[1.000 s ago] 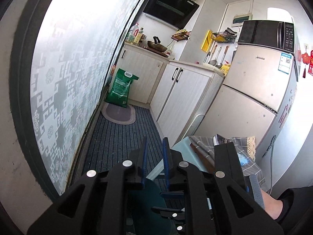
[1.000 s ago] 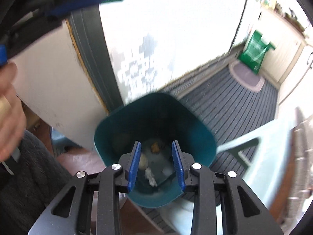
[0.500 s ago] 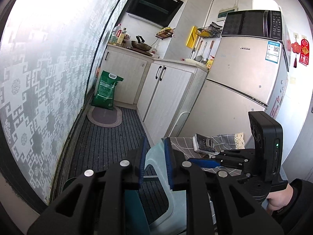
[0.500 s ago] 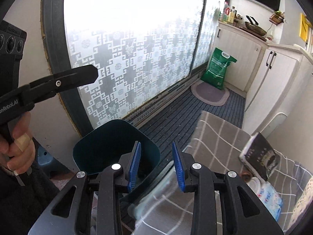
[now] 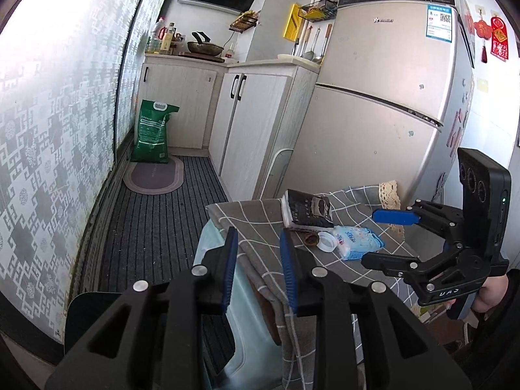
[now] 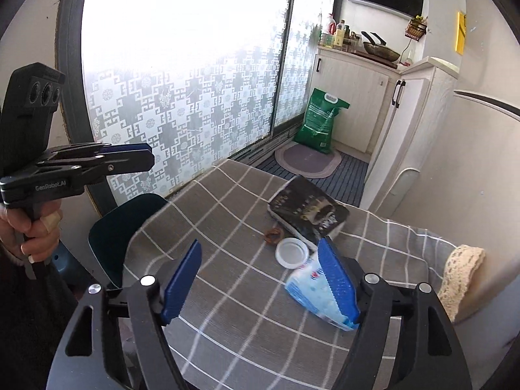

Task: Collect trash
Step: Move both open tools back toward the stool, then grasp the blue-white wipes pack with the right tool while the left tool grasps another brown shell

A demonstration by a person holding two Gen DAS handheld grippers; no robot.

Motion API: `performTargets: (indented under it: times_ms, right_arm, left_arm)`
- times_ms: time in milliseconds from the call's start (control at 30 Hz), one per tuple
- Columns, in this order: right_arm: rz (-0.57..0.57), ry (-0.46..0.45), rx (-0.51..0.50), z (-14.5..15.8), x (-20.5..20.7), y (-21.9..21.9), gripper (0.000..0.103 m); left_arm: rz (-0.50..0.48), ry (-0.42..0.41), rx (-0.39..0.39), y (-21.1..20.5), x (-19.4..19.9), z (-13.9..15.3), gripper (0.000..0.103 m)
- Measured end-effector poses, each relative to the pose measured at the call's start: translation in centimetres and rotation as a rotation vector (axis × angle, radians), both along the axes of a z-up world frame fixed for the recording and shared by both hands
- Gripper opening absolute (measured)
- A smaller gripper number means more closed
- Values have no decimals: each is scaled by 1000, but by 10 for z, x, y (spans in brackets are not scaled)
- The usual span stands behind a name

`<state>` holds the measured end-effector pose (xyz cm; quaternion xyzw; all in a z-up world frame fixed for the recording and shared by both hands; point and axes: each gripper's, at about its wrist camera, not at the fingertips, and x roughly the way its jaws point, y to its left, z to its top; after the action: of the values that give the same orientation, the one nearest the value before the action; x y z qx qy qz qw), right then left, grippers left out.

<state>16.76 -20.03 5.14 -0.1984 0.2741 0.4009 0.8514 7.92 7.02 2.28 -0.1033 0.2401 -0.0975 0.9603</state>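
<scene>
Kitchen floor and cupboards are filling the left wrist view. I am seeing the left gripper with its jaws slightly apart, having just been opening, and nothing between them. Past it, the bench under a grey checked cloth is carrying a dark book, a brown scrap, a white lid and a blue tissue pack. The dark green bin is showing at lower left, beside the bench.

From the right wrist view, I am watching the right gripper hovering over the bench, its jaws spread wide after just opening, pinching nothing. The tissue pack is lying partly behind the right-hand jaw; I cannot tell whether they touch. The white lid is sitting just beside the pack, the brown scrap next to the book. The bin is standing off the bench's left edge.
</scene>
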Motion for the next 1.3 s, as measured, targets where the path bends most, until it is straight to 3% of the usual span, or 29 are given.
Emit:
performTargets:
  times_ms: [100,433,600,833,1000,1067,1100,1133,1300]
  right_arm:
    - [11,-2,-14,-4,5,-18,81]
    - [100,119,-19,-20,44,-54,82]
    - [152,157,-65,-34,59,-49,82]
    - [219,171,-66,-40,77,-38,85]
    - [302,280,-115,-45,91,-24,85]
    - [318,271,-151,-47,87,-20,73]
    - [319,257,-152,-46,86,-21,58]
    - [312,260,-133,-44,87,-24,52]
    - [253,274,-64,-40,91,-46,49]
  left_arm:
    - [-28,34,36,-17,14,-4,30]
    - [-76,162,107,-54,52,-20,35]
    - [-82,208,142,-60,63,-26,41]
    - [-92,259,165,-62,76,-31,41]
    - [-113,289,198,-71,85,-35,41]
    - [-123,301,222,-76,89,-36,41]
    - [-128,304,226,-77,90,-36,41]
    - [-130,307,229,-77,91,-37,41]
    - [-118,310,239,-80,94,-38,41]
